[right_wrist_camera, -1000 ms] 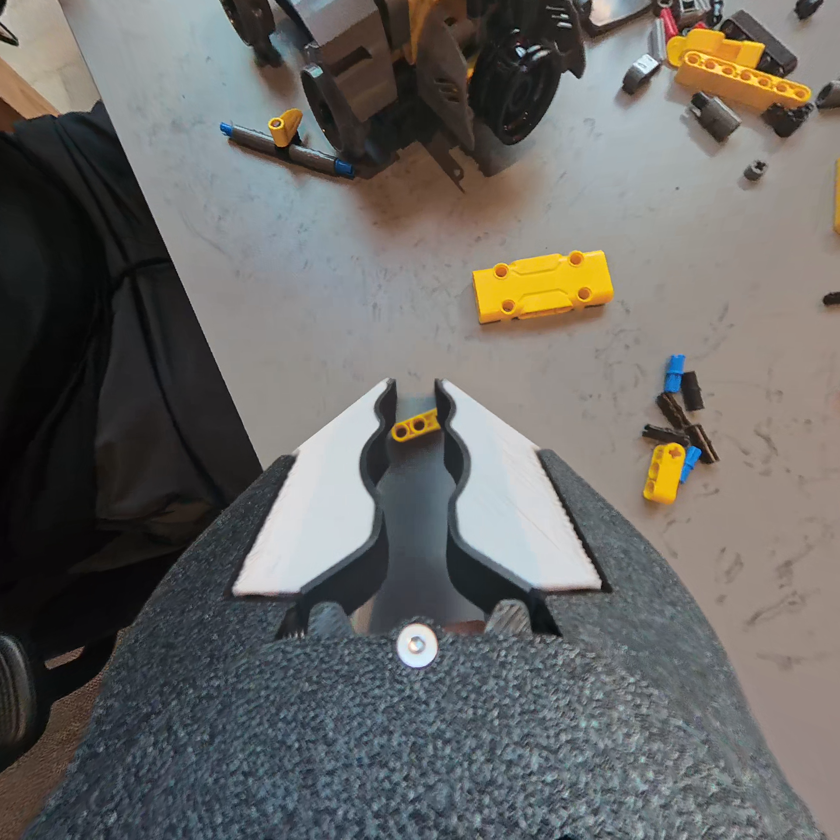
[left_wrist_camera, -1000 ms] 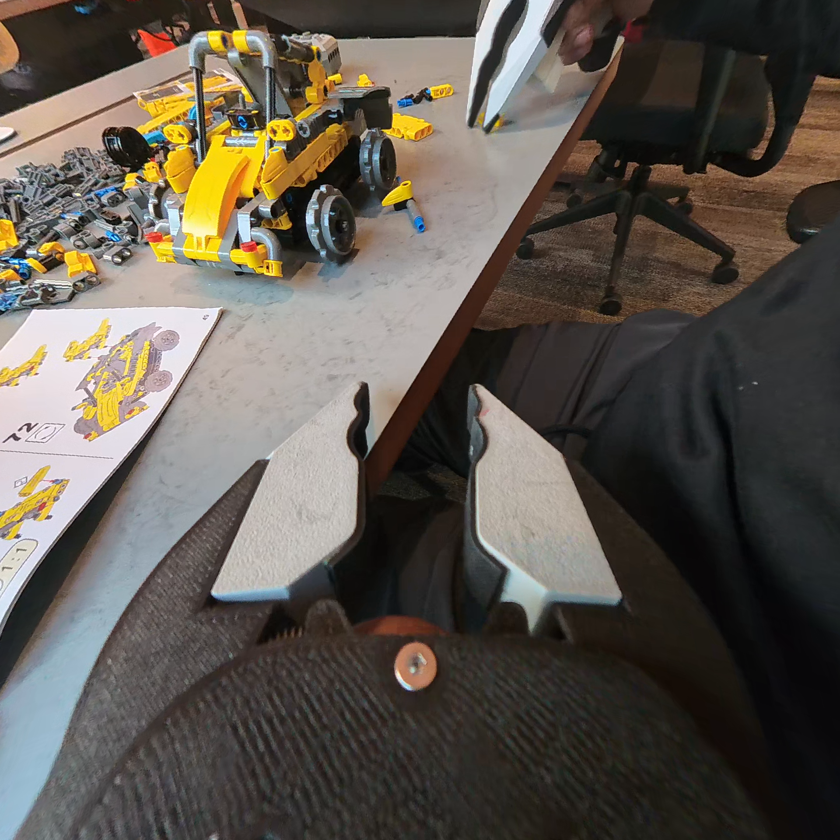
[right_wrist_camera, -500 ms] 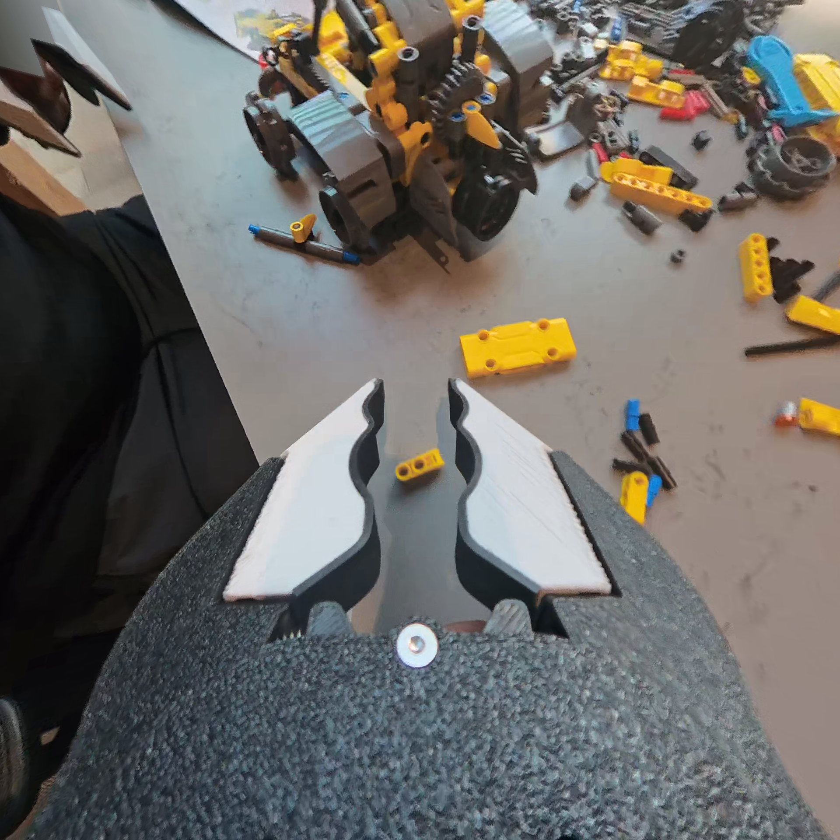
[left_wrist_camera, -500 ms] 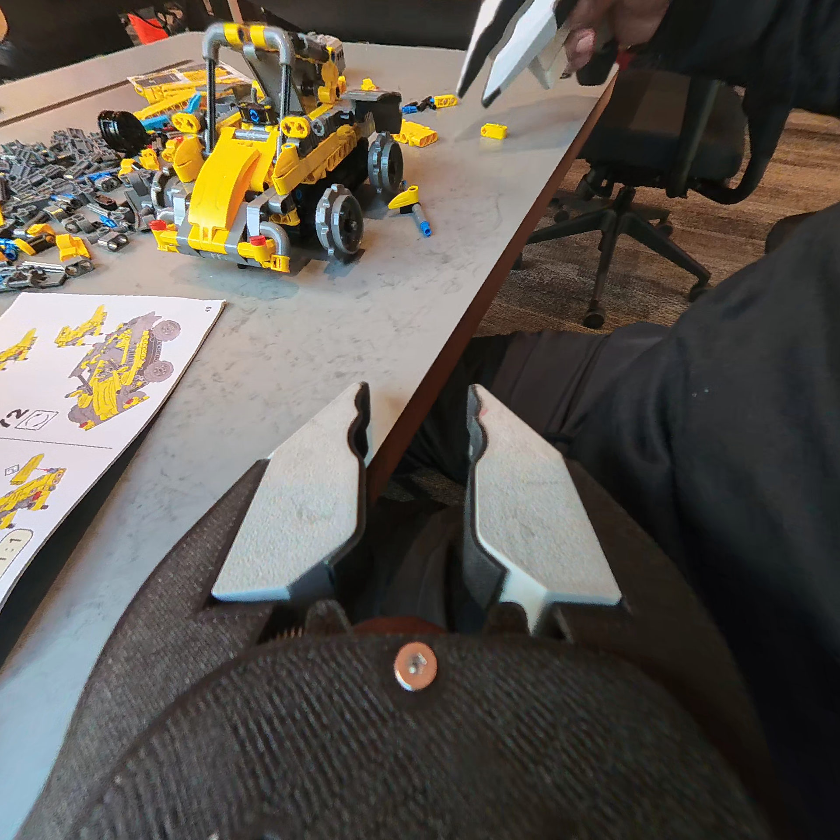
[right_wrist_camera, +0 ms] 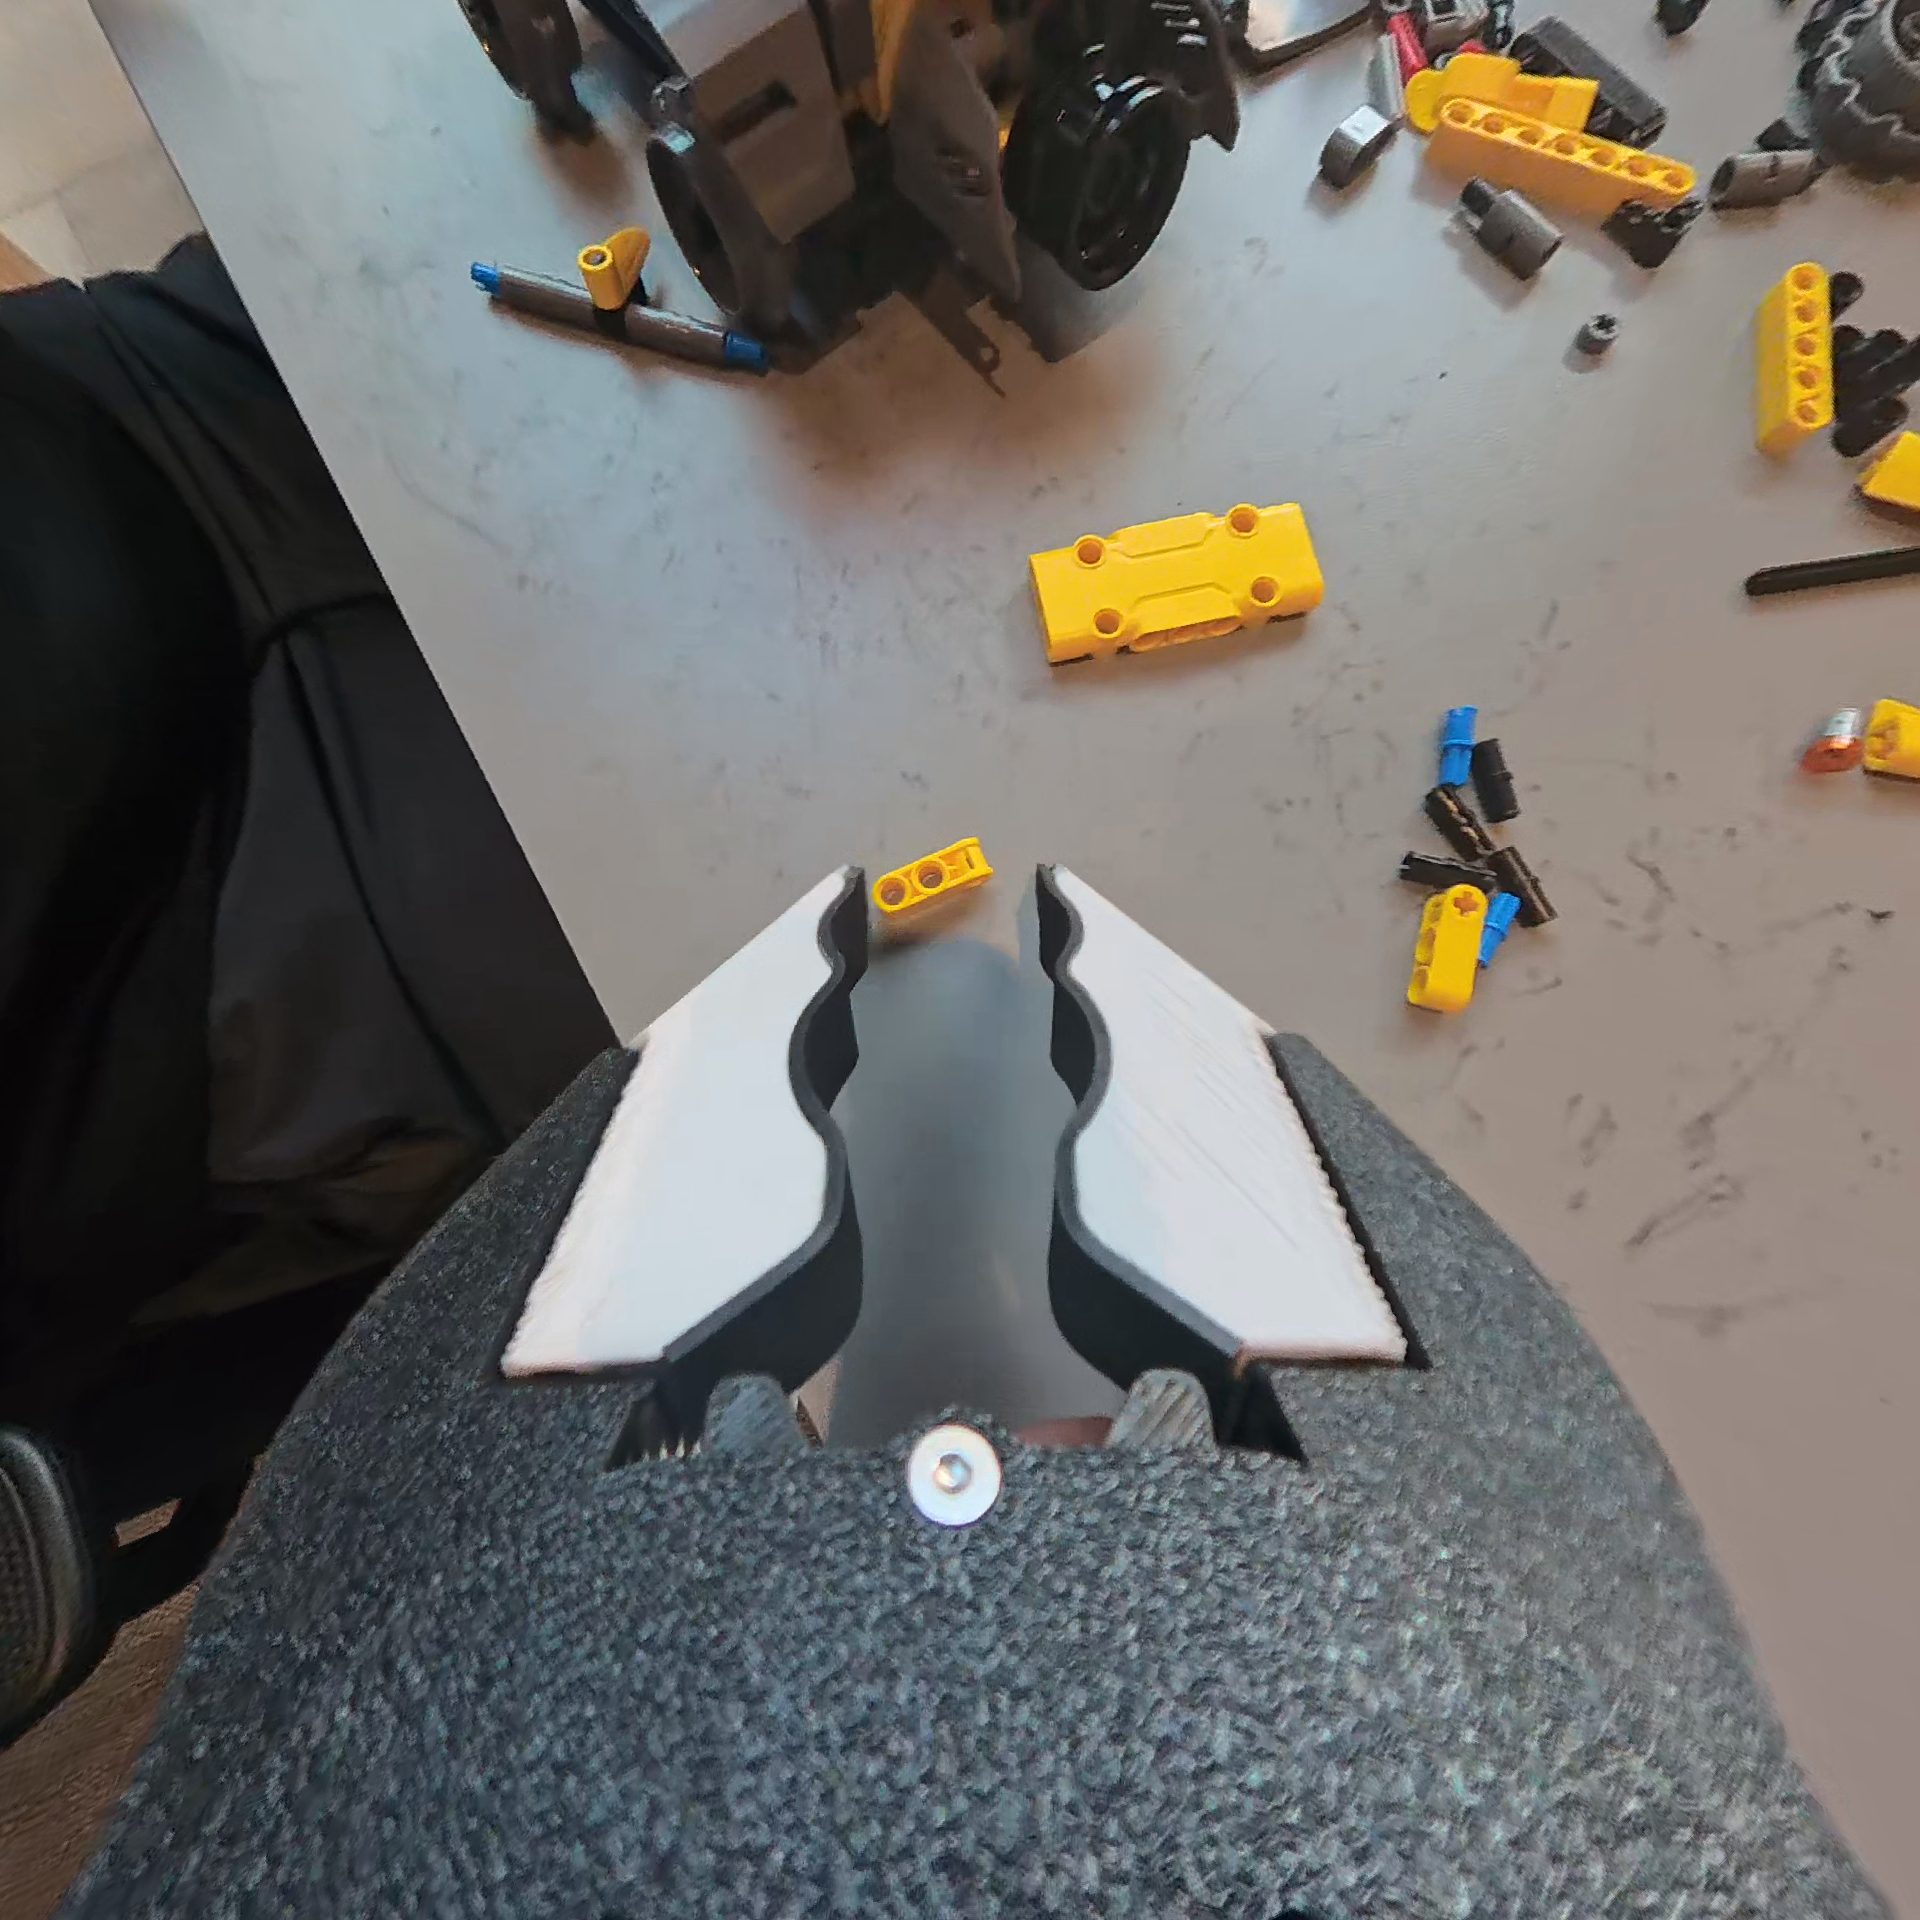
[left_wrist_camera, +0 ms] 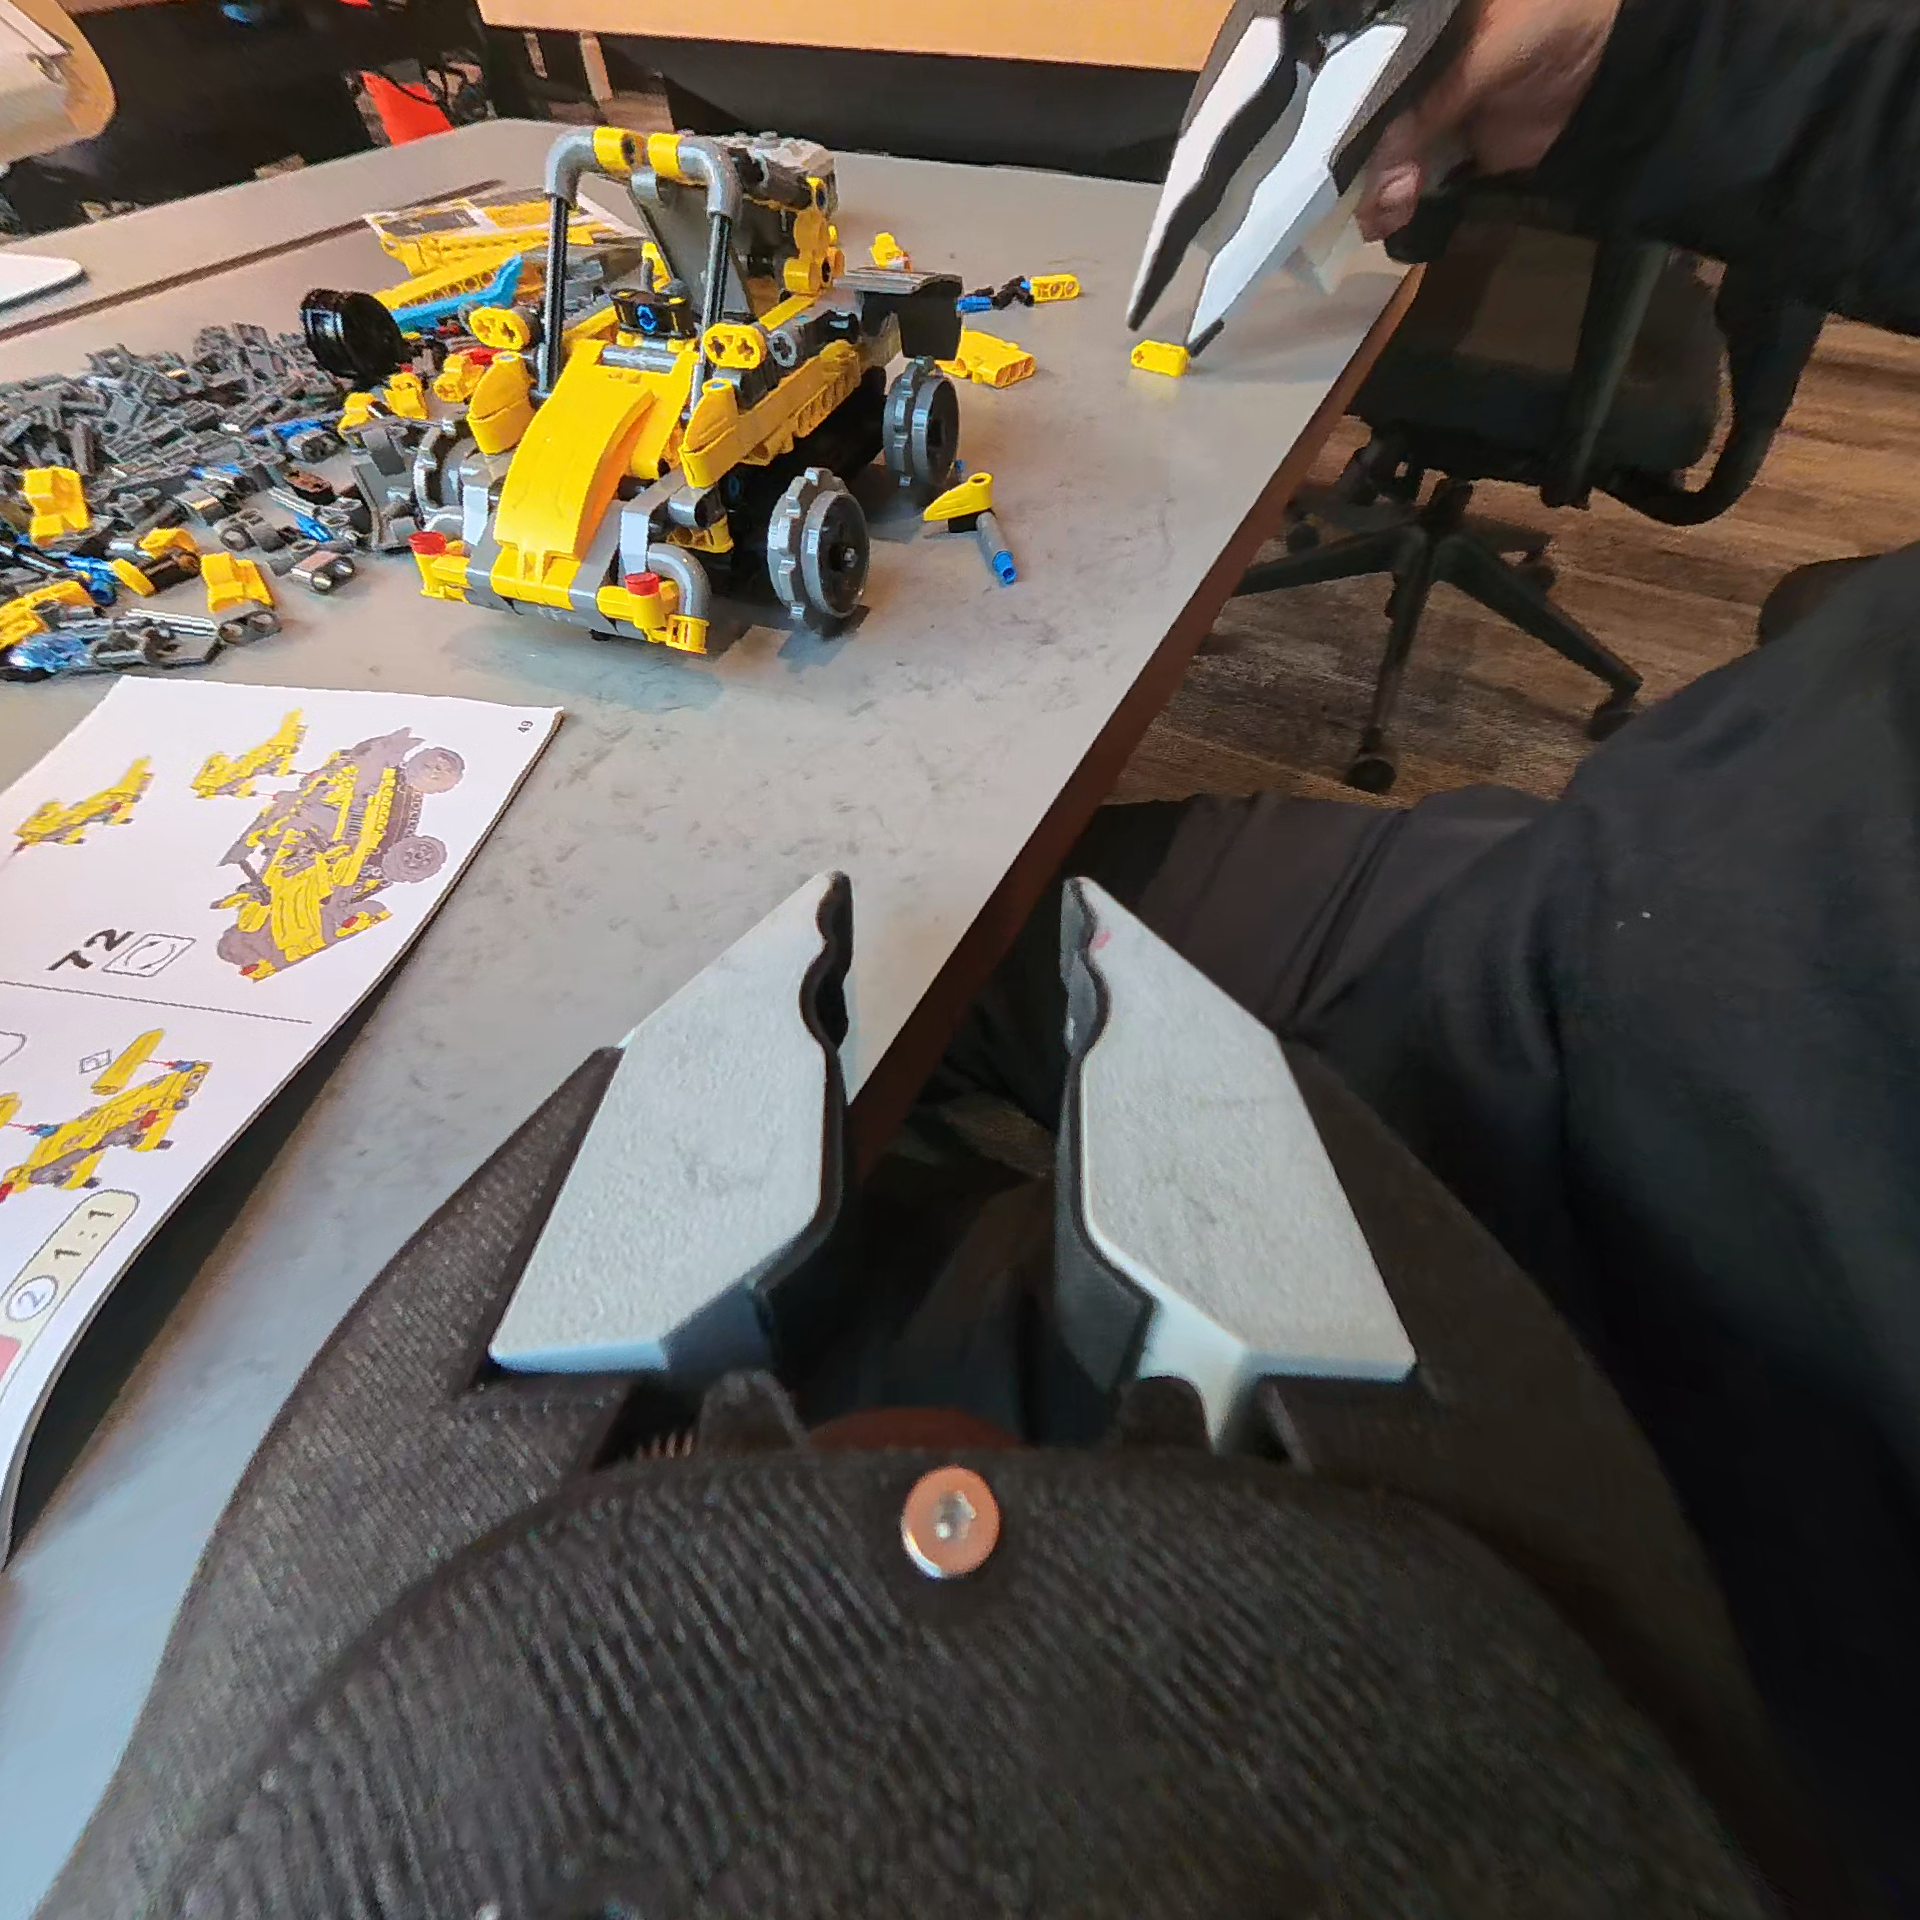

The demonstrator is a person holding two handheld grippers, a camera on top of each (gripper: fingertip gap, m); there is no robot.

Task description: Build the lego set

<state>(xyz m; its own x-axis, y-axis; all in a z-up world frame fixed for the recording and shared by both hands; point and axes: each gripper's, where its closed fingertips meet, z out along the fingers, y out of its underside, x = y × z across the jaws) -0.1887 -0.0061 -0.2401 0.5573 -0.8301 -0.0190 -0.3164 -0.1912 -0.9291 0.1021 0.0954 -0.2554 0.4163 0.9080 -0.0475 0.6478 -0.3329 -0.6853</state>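
Observation:
My right gripper (right_wrist_camera: pixel 948 883) is open and empty, low over the grey table (right_wrist_camera: pixel 727 623). A small yellow connector piece (right_wrist_camera: pixel 930 878) lies on the table just past its fingertips, closer to the left one. Whether they touch is unclear. In the left wrist view, this gripper (left_wrist_camera: pixel 1169 332) shows far off in a person's hand, its tips at the same yellow piece (left_wrist_camera: pixel 1158 356). My left gripper (left_wrist_camera: pixel 956 904) is open and empty, hovering over the table's near edge (left_wrist_camera: pixel 1039 883). A half-built yellow and grey brick vehicle (left_wrist_camera: pixel 665 416) stands mid-table.
A yellow panel (right_wrist_camera: pixel 1174 582), a grey axle with a yellow piece (right_wrist_camera: pixel 623 301) and loose pins (right_wrist_camera: pixel 1475 831) lie near the right gripper. An open instruction booklet (left_wrist_camera: pixel 208 883) and a heap of grey parts (left_wrist_camera: pixel 135 436) sit left. An office chair (left_wrist_camera: pixel 1507 416) stands beyond the table edge. About 30 cm separates my left fingertips from my right.
The right gripper's jaws, nearly closed around the small yellow piece a second ago, have opened and the piece lies free on the table. The left gripper has barely moved.

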